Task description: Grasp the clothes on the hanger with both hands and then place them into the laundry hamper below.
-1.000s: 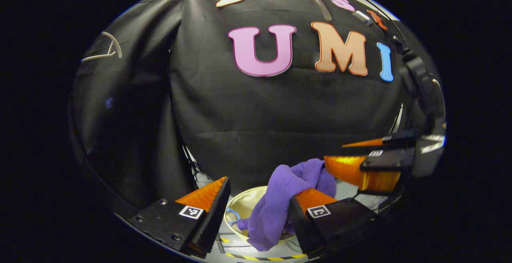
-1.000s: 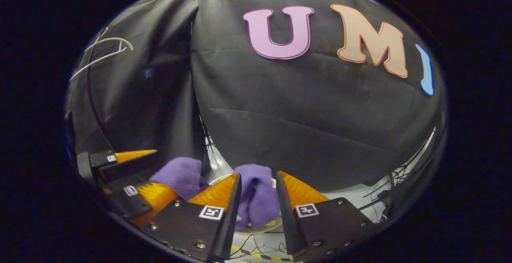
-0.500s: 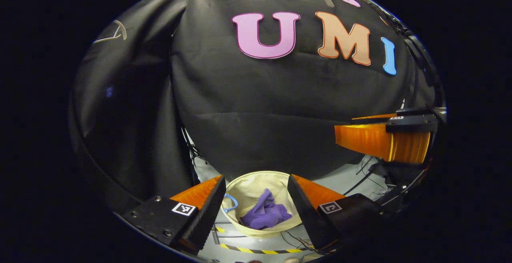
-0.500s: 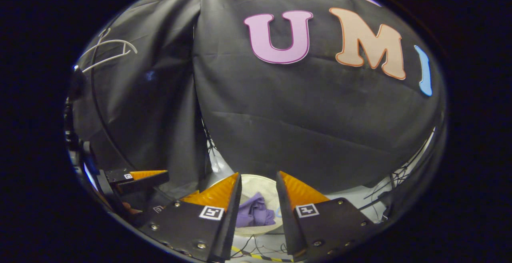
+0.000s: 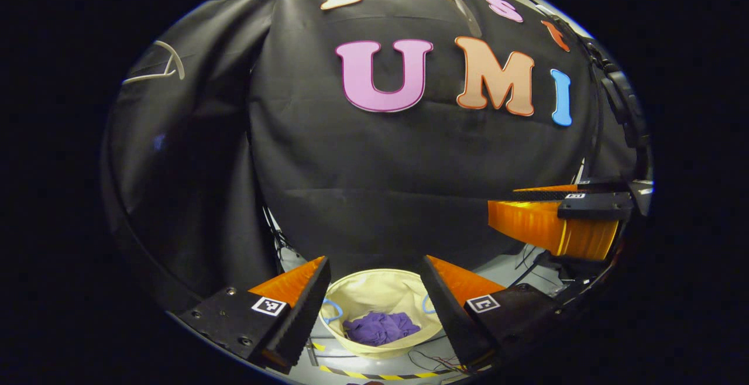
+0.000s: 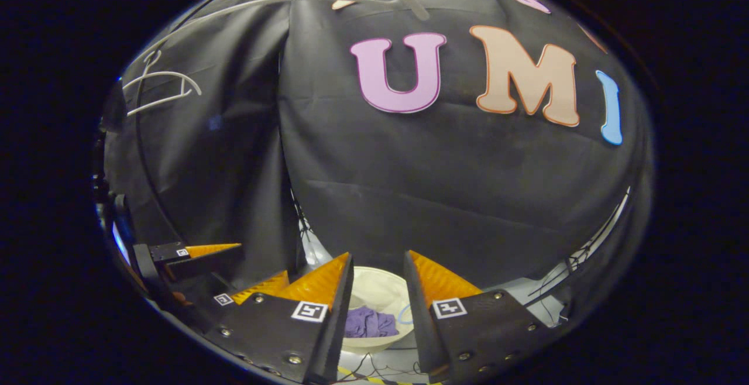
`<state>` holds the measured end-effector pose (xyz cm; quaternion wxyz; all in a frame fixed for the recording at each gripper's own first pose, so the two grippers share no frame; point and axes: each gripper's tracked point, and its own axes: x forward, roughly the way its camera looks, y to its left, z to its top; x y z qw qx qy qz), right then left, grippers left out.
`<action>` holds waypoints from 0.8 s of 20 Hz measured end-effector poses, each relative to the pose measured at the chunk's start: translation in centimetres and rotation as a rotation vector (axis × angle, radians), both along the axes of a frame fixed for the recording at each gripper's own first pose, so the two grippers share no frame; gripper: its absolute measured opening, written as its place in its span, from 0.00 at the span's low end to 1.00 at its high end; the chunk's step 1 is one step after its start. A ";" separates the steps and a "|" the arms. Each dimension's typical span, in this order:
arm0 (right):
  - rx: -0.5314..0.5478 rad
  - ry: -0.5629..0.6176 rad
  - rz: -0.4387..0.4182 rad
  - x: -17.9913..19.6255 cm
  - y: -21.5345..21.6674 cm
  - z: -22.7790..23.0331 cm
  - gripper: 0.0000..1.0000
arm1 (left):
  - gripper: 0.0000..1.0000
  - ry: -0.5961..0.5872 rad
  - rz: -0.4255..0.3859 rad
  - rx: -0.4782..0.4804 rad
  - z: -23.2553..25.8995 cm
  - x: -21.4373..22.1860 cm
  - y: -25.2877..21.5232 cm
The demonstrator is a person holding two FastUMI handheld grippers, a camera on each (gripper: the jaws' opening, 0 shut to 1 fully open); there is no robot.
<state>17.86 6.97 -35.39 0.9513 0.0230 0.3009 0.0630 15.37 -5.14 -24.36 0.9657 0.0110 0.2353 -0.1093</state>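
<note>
Left gripper [image 5: 374,268]: fingers stood apart with nothing between them; it hung above the hamper, which showed through the gap.
Right gripper [image 6: 377,262]: fingers likewise apart and empty, aimed down at the same hamper. In the left gripper view it showed at the right [image 5: 497,212], raised and well clear of the hamper.
Clothes [image 5: 380,327]: one purple knit garment lay bunched at the bottom of the hamper, touching neither gripper; also visible from the right gripper view [image 6: 366,322].
Laundry hamper [image 5: 374,288]: cream, round, open-topped, with blue loop handles; it stood on the pale floor [image 5: 503,268] below both grippers, near the foot of the black cloth wall.
Hanger [image 6: 158,89]: white and bare, hanging far left against the cloth.
Change: one second earlier the garment was draped at both grippers above the hamper rim; half a second earlier it was already lying inside, and it has since settled flatter while both grippers rose slightly.
Meaning for task: judged from this, the release was complete and the placement step done; only withdrawal of both grippers remained.
</note>
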 end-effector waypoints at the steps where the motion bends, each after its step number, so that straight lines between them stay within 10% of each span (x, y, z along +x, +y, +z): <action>1: 0.002 -0.020 -0.008 0.0 -0.3 0.8 0.51 | 0.96 -0.024 -0.005 -0.010 1.3 0.0 -0.4; 16: -0.004 -0.355 -0.085 -3.9 -4.7 20.3 0.50 | 0.96 -0.342 -0.044 -0.123 24.4 -4.4 -5.0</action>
